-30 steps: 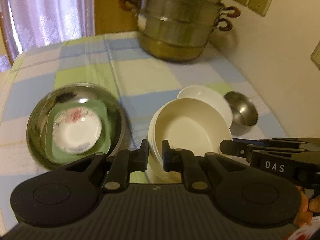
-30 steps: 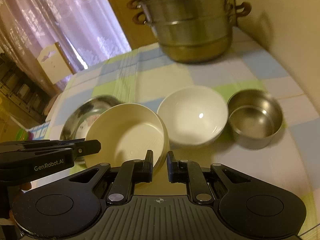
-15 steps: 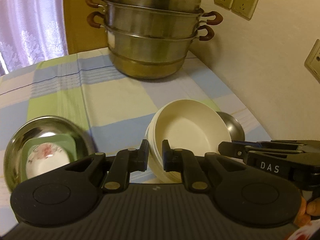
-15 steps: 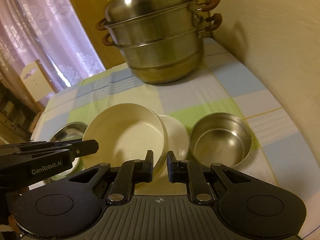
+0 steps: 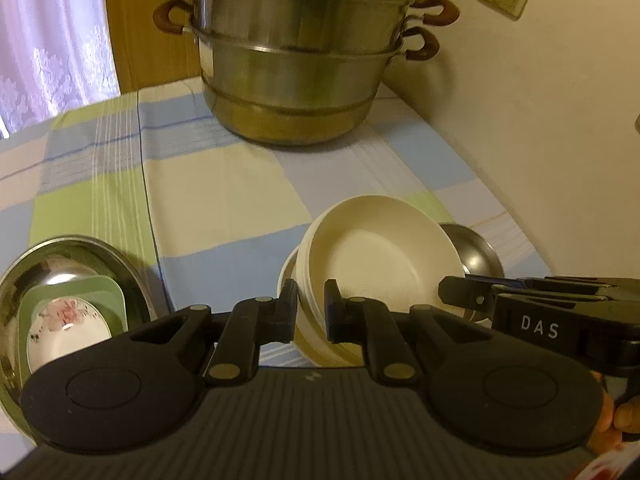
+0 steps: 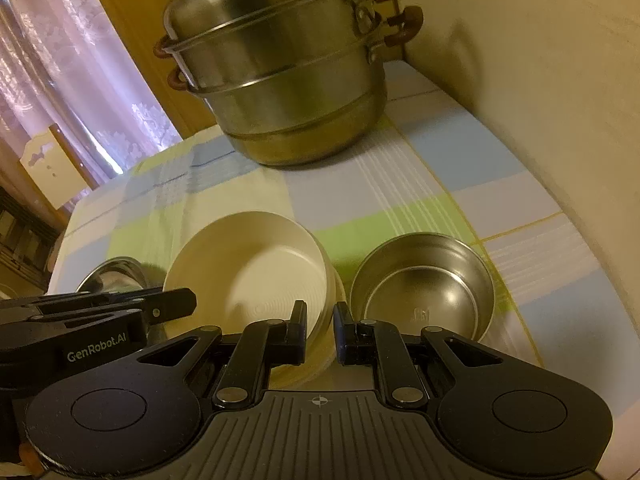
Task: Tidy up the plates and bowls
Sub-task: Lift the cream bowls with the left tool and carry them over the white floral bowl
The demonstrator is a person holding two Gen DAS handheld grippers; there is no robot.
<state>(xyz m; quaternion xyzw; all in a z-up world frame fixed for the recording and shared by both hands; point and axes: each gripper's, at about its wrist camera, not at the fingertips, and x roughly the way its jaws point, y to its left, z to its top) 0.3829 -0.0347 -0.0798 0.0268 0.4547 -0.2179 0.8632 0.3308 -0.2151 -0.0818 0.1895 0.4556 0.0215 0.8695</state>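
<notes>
Two grippers hold one cream bowl.
Left gripper (image 5: 311, 306) and right gripper (image 6: 320, 322) each pinch the cream bowl (image 5: 380, 264) rim; steel bowl (image 6: 424, 284) at 3 o'clock.

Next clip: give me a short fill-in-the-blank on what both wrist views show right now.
1. Both grippers, left gripper and right gripper, grip the rim of the same ____-coloured bowl.
2. To the right of that bowl stands a small ____ bowl.
3. At the back of the checked tablecloth stands a tiered steel ____.
4. The flowered dish lies on a ____ square plate.

Missing words: cream; steel; steamer pot; green
</notes>
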